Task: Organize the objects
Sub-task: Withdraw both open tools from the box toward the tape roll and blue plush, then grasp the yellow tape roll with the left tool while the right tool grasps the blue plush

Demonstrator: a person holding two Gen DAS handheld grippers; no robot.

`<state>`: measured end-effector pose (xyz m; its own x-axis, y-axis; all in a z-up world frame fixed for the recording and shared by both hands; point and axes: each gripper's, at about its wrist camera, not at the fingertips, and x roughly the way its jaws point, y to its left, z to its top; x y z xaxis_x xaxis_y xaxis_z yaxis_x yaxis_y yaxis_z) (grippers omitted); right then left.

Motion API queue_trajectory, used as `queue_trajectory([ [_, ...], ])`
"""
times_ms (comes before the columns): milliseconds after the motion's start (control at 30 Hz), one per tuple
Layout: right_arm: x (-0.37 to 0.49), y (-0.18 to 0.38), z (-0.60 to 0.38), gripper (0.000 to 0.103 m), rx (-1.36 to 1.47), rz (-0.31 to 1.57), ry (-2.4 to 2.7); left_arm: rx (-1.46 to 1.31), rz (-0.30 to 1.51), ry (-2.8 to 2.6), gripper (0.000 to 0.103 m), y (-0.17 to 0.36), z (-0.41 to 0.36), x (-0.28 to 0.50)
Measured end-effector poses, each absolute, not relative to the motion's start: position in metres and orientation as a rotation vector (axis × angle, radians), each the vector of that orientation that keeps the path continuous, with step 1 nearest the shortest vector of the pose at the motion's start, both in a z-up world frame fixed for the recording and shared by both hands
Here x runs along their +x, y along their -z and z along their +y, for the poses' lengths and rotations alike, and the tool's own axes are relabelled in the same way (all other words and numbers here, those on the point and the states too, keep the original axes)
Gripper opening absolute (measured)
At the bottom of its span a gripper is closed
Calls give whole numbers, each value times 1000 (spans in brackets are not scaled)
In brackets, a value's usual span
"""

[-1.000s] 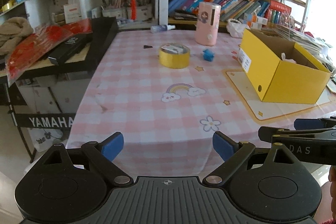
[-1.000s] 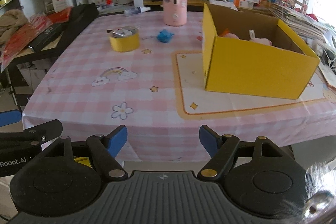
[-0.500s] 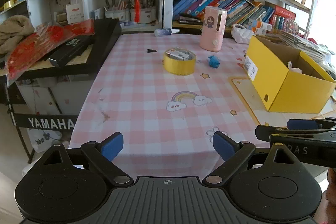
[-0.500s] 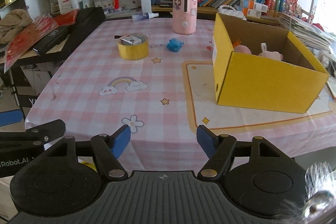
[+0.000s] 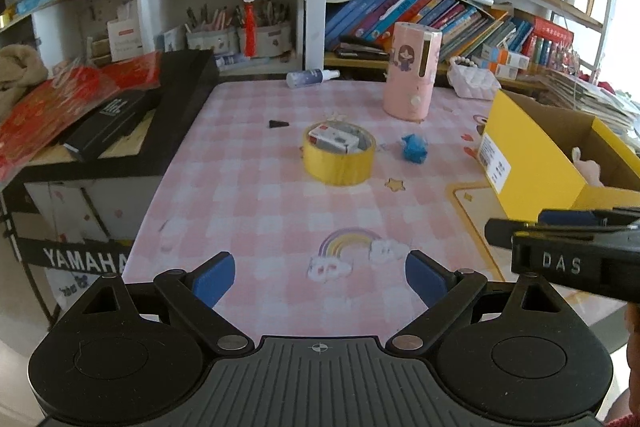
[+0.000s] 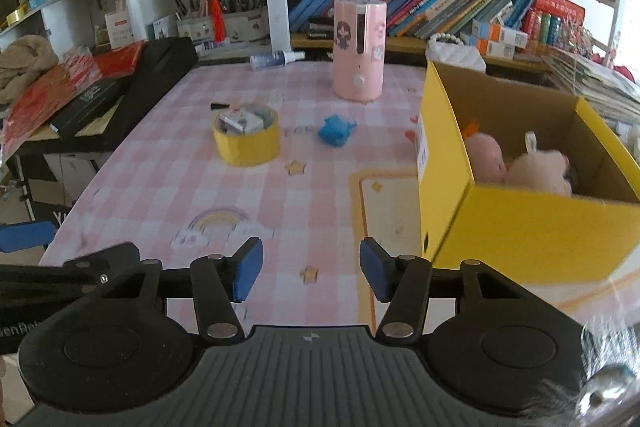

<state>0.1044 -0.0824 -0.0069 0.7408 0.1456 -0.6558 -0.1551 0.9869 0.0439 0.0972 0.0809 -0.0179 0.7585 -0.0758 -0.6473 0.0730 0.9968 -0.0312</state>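
Note:
A yellow tape roll (image 5: 339,159) with a small box inside it lies on the pink checked table; it also shows in the right wrist view (image 6: 246,139). A small blue toy (image 5: 414,148) lies right of it, also in the right wrist view (image 6: 336,131). A yellow cardboard box (image 6: 520,223) stands at the right and holds pink plush toys (image 6: 516,163); it also shows in the left wrist view (image 5: 532,147). My left gripper (image 5: 318,277) is open and empty over the table's near edge. My right gripper (image 6: 310,269) is open and empty, left of the box.
A pink cylinder (image 6: 359,49) and a spray bottle (image 6: 276,59) stand at the table's far side. A small black piece (image 5: 278,123) lies near the tape. A black keyboard case (image 5: 132,115) with red packets sits left. Bookshelves fill the back.
Both grippers have moved forward over the table towards the objects. The tape roll, blue toy and yellow box look larger. Both grippers stay open.

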Motion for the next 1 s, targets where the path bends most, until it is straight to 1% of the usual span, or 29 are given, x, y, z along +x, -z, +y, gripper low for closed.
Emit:
queue_trajectory([
  [200, 145, 2, -86, 52, -9, 704, -184, 0, 697, 59, 94, 15, 75, 127],
  [333, 175, 1, -85, 49, 2, 705, -201, 0, 700, 34, 94, 14, 73, 148],
  [500, 211, -1, -85, 48, 21, 712, -206, 12, 708, 16, 94, 19, 72, 175],
  [667, 253, 5, -87, 47, 64, 764, -180, 38, 715, 46, 94, 27, 63, 203],
  [767, 276, 14, -87, 45, 57, 797, -160, 60, 714, 65, 95, 32, 55, 219],
  [867, 299, 23, -87, 44, 59, 842, -147, 76, 713, 69, 99, 38, 49, 237],
  [1000, 328, 33, -90, 44, 88, 897, -125, 100, 723, 92, 100, 49, 43, 262],
])
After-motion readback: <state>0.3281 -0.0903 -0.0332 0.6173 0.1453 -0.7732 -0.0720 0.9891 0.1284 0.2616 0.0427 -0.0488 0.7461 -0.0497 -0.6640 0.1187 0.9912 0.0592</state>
